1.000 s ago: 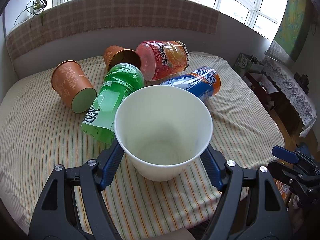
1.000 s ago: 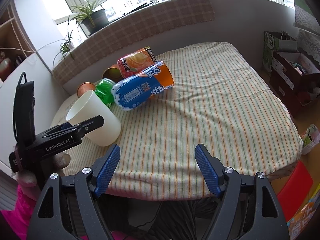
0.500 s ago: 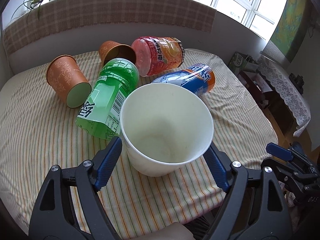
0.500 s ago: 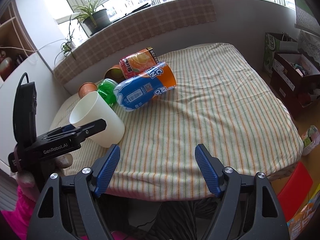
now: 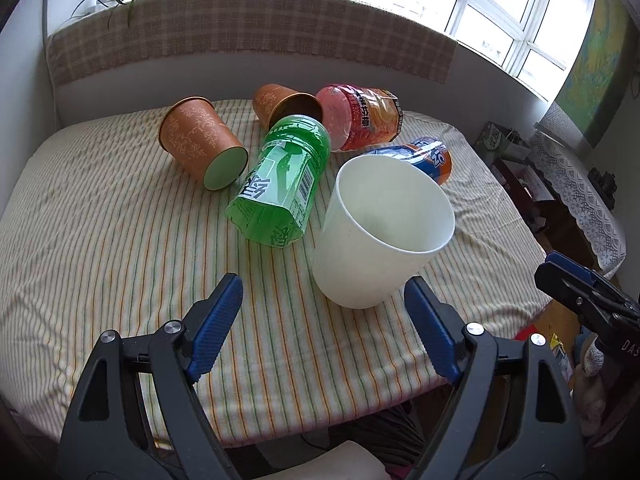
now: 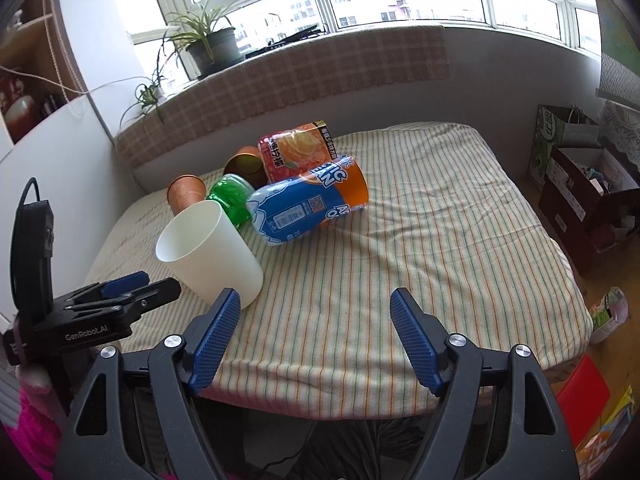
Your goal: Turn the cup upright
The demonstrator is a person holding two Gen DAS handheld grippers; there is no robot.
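A: White cup [image 5: 380, 236] first. It stands mouth-up on the striped table [image 5: 100, 240], near the front edge, just ahead of your left claw [image 5: 324, 328]. It looks a bit tilted, but that may be the fisheye.

B: And the claw?

A: Wide open, holding nothing. The cup sits ahead of the two blue pads, closer to the right one, and I see no contact. Your right claw [image 6: 316, 340] is also spread wide and empty, off to the cup's right.

B: What goes wrong from here?

A: I think the cloth is the risk. It's wrinkled and looks soft, so the cup base may not sit flat. Clip the rim with a pad as you pull away and it tips right over. It's light and empty.

B: Empty for sure?

A: Yes, the left view looks straight in: bare white inside, nothing in it.

B: Neighbours?

A: Green bottle [image 5: 280, 184] lies on its side just left of the cup, the blue-and-orange bottle [image 6: 308, 204] just behind it. If either rolls on that cloth, it knocks the cup. Can't tell whether they touch it.

B: Other containers?

A: Red-and-orange bottle [image 5: 360, 116] lying behind those; contents unclear through the labels. Two copper cups [image 5: 200, 140] on their sides further back: one shows its pale base, the other [image 5: 288, 104] a dark open mouth, and I see nothing inside.
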